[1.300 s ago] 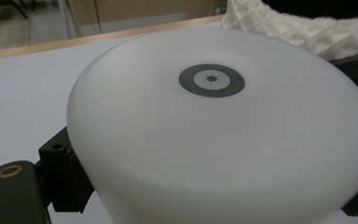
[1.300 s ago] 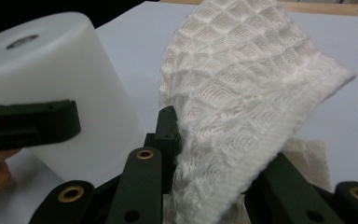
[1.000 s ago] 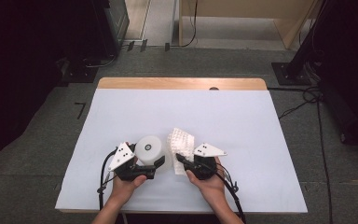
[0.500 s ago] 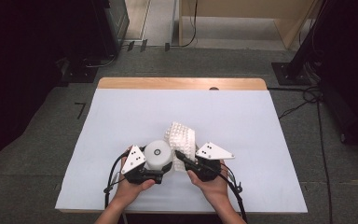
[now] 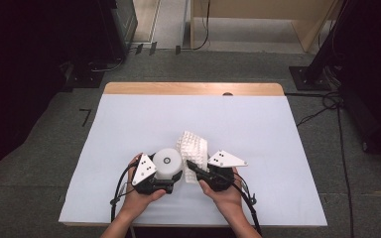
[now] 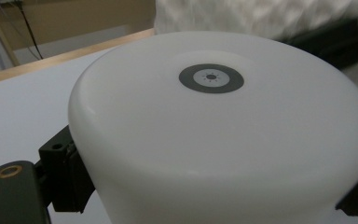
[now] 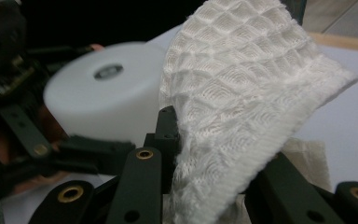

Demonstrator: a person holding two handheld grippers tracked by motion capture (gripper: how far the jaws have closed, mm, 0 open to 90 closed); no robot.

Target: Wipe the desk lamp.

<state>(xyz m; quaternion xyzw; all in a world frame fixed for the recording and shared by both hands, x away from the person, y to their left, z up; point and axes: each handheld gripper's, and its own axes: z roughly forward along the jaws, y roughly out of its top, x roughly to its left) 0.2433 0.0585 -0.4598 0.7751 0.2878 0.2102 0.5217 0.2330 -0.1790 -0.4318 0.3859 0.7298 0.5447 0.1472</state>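
A white round tub (image 5: 167, 163) is clamped between the jaws of the left gripper (image 5: 164, 179) at the near middle of the table (image 5: 278, 129). Just right of it, a white waffle cloth (image 5: 193, 148) is pinched by the right gripper (image 5: 193, 168) and held upright, touching the tub's side.
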